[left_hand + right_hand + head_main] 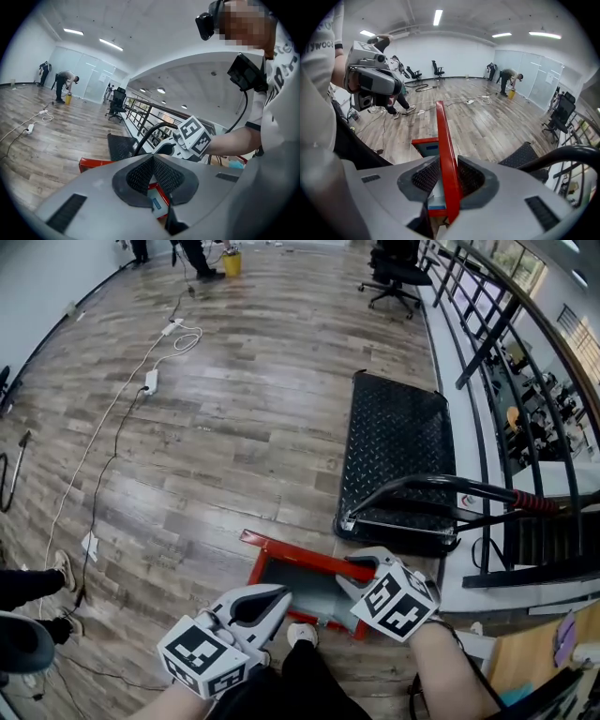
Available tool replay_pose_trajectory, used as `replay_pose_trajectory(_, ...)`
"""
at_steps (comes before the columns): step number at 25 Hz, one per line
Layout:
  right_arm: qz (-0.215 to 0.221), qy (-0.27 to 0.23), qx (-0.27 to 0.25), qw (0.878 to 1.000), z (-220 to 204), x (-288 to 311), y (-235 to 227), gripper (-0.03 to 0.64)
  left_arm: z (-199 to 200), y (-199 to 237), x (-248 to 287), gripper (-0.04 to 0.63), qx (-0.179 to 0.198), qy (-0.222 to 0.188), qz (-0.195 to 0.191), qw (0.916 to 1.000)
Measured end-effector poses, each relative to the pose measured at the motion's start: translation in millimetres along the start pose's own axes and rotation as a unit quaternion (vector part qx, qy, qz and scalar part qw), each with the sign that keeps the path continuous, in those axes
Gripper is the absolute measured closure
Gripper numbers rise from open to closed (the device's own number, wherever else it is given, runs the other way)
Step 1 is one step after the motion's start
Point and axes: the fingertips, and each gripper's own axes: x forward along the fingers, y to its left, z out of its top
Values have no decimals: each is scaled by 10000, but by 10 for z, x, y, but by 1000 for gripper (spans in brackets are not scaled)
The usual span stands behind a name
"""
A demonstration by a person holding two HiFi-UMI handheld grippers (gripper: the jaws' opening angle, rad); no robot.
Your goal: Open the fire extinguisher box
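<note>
Red is the colour of the fire extinguisher box (258, 570), which sits on the wood floor (206, 427) right in front of the person. Only the head view shows the box from above, with the black cart (394, 446) just past it. Only the left gripper view shows the person's arm (234, 140) and the marker cube (194, 136) at its end. Only the right gripper view shows the thin red lid (443, 140) up close, standing on its edge.

The left gripper (272, 601) is on the left, near the front of the box. Its own view shows its two pads meeting at the tips, with nothing between them. The box shows just past the tips and lower down.

The right gripper (354, 570) is at the right end of the lid. Its jaws are a little apart, and the lid fills the gap. The pads (424, 177) press on it, one on each side. The rest of the box lies below these jaws and to the left.
</note>
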Motion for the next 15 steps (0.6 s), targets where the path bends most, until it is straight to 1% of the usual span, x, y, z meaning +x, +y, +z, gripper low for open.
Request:
replay_pose_trajectory(6, 287, -54, 258, 9992, 68, 5, -183, 500, 164, 40, 70, 589, 77, -76, 58, 9999)
replay_pose_trajectory(11, 427, -199, 492, 9977, 75, 44, -399, 499, 213, 87, 129, 589, 55, -110, 149, 9998)
replay_pose_trajectory(15, 596, -188, 611, 9962, 100, 80, -523, 499, 228, 94, 158, 589, 40, -71, 170, 9998)
